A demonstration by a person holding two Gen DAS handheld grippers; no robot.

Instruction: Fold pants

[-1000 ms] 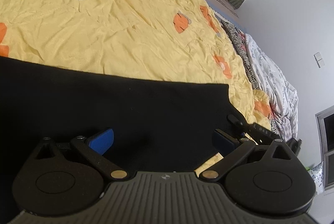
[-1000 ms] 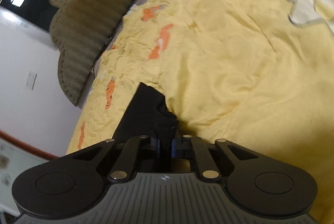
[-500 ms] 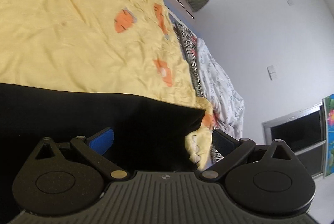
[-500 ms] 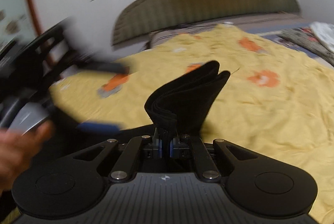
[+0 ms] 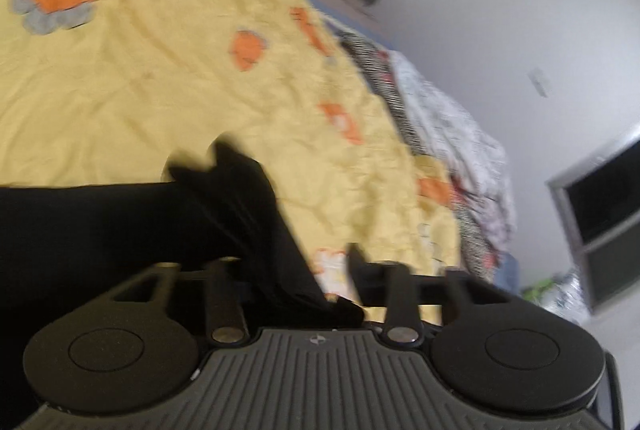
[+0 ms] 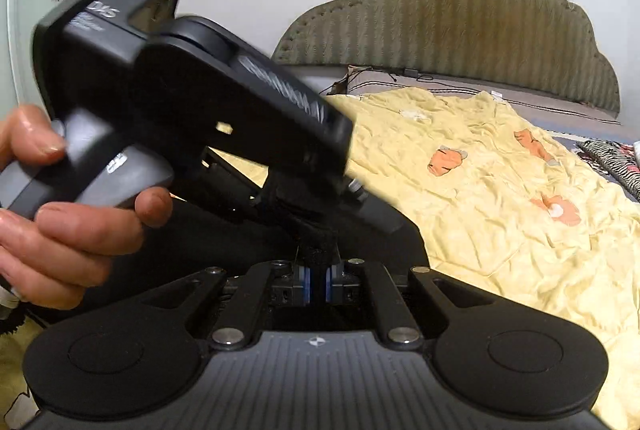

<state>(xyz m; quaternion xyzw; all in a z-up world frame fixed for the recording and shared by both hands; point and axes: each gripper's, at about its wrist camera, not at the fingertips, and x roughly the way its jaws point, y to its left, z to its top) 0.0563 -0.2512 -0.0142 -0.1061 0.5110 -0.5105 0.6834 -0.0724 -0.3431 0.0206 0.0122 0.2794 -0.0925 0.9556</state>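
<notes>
Black pants [image 5: 120, 222] spread over a yellow bedspread [image 5: 160, 89] with orange patches, on a bed with a ribbed green headboard [image 6: 460, 21]. Right gripper [image 6: 316, 284]: jaws together, clamped on a bunched fold of the pants, blue pads pressed against the cloth. Left gripper [image 5: 296, 270]: jaws just closing, a raised wad of the black cloth between them, running up from the base toward the bedspread; blurred, so cannot tell whether the pads press on it. Seen from the right wrist, the left gripper [image 6: 308, 222] crossing close in front, tilted down, its tip touching the same bunch of cloth just above the right jaws. Left hand [image 6: 60, 213] wrapped round its grey handle at the left edge. Striped and white printed bedding [image 5: 440, 109] beside the bedspread, near a white wall.
</notes>
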